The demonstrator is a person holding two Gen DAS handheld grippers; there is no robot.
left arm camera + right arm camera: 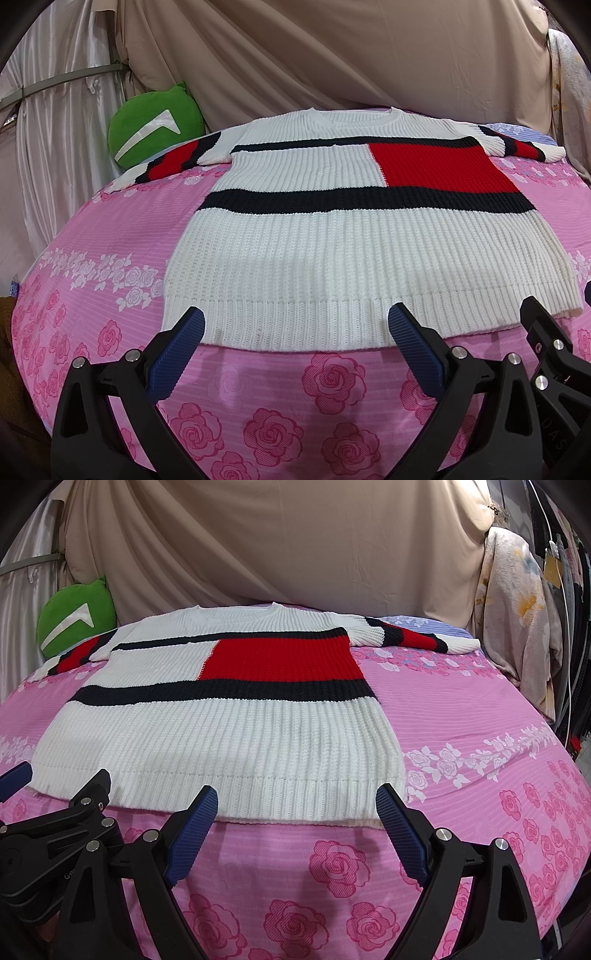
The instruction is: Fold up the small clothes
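**Sweater flat, collar toward 12 o'clock**

Left wrist view: knit sweater [332, 258] spread flat on pink rose bedsheet [258, 406], long axis running 6 to 12 o'clock, hem nearest, collar far. Sleeves out toward 9 and 3. Left gripper [295, 347] spread wide at the hem, gripping nothing. Green cushion [155, 125] at 10 o'clock.

Right wrist view: same sweater [229, 738], left of centre, hem at 6, collar at 12. Right gripper [297, 827] gaping at the hem's right corner, empty. Left gripper's body visible at 8 o'clock.
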